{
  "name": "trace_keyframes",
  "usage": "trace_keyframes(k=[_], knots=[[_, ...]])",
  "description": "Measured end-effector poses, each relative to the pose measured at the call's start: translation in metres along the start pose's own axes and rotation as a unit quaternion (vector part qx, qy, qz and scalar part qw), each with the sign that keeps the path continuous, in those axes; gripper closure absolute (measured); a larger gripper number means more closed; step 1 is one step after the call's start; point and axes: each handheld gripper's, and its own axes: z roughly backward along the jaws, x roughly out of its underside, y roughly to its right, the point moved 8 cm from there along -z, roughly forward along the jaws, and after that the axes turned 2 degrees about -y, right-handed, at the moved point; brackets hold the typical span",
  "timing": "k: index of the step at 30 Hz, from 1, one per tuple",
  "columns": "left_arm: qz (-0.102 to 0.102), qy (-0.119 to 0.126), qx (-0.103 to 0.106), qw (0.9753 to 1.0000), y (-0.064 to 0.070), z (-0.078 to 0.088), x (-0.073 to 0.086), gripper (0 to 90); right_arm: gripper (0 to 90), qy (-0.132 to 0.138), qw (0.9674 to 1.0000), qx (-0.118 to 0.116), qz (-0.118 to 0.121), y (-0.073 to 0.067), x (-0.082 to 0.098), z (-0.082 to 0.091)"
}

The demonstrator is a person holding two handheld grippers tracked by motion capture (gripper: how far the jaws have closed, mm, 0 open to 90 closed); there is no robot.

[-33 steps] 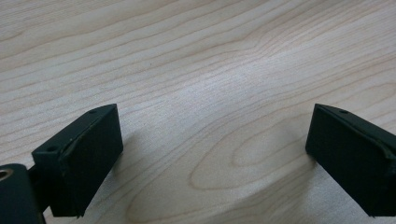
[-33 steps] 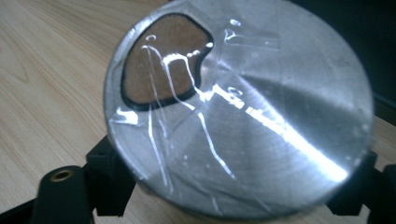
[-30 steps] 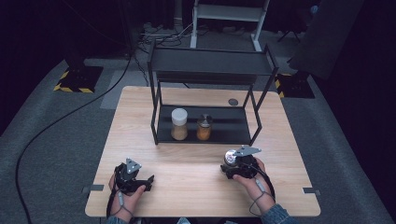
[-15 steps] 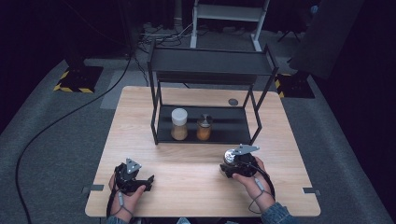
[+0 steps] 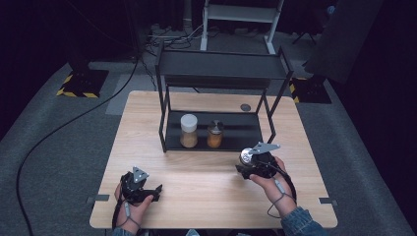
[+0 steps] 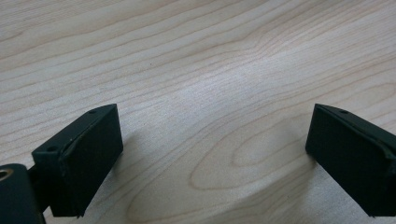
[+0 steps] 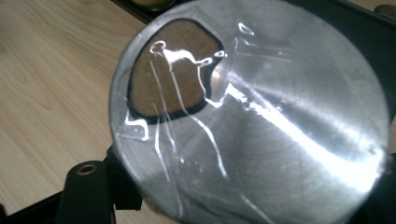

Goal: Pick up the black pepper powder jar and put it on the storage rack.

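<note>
In the high view the right hand-held gripper (image 5: 248, 162) sits at the lower right of the frame, clamped on a small jar (image 5: 245, 157) just in front of the black rack (image 5: 221, 69) on the counter (image 5: 206, 172). That view gives the jar as little more than a shiny cap. The right gripper view brings its round silver lid (image 7: 280, 121) close, glossy with streaks of glare, and a window at the upper left of the lid shows brown powder (image 7: 173, 70) inside. On the rack's lower shelf stand a white-lidded jar (image 5: 189, 130) and a smaller amber jar (image 5: 215, 133). The left hand-held gripper (image 5: 142, 189), at the lower left, rests on the counter; the left gripper view shows its jaws apart over bare wood.
</note>
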Motion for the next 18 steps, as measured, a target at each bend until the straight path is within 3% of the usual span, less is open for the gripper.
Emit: trace_keyframes(k=[18], knots=[[0.0, 0.0, 0.0, 1.0, 0.0, 0.0, 0.0, 3.8, 31.0, 0.016, 0.9998, 0.01, -0.012, 0.021, -0.037, 0.018]])
